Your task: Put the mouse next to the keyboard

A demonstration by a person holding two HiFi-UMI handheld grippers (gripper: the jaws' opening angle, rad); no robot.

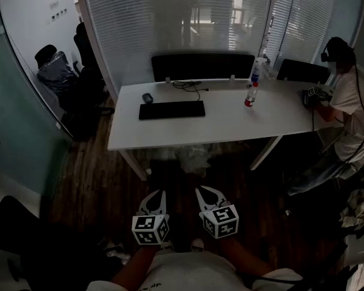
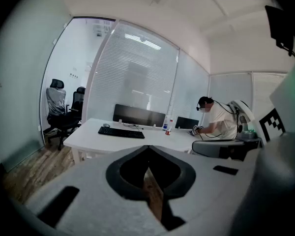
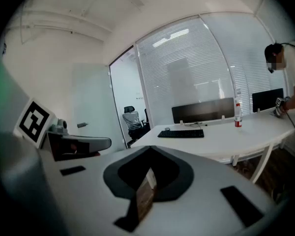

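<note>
Barely begun, judging by the layout. On the white counter, near the far left corner of the keyboard: the mouse, close to that corner but not touching, and lying behind the keyboard's far edge rather than level at its side. To the right of the keyboard, well apart from it: a small bottle. Just behind the keyboard: a loose cable. Far to the right of the keyboard, at the counter's end: a seated person.

Left gripper and right gripper: side by side, low over the wooden floor, well short of the keyboard's near edge. Jaws of each pressed together at the tips, nothing between them in either gripper view, only floor glimpsed through the slit.

Done so far: nothing visible. Left to do, as a judgement: close in on the keyboard, part 1 pair of jaws, take up the mouse, set it down level with the keyboard at 1 short end. Probably only a short shift, given the mouse's closeness to the keyboard.
</note>
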